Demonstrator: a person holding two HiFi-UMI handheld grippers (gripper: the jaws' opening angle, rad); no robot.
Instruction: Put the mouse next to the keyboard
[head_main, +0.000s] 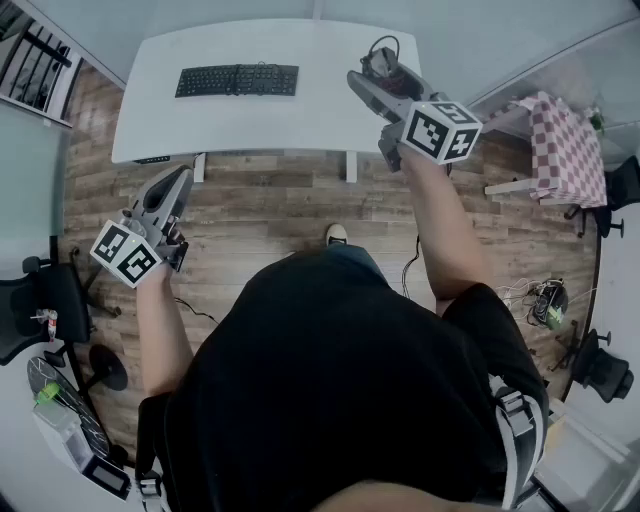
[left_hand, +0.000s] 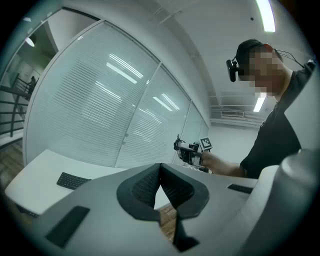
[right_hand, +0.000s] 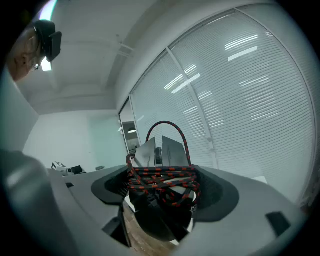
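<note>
I hold the mouse (right_hand: 167, 149) in my right tool (head_main: 376, 78), the tool spread wide round its body, with the red-and-black cable (right_hand: 162, 179) wound across it. It is over the right end of the surface (head_main: 300, 125). The keyboard (head_main: 237, 80) lies well apart to the left, near the far edge. My right arm reaches forward with the tool about level. My left tool (head_main: 170, 192) is closed and empty, held level over the floor (head_main: 270, 215) short of the near left corner, with that forearm bent at my side.
</note>
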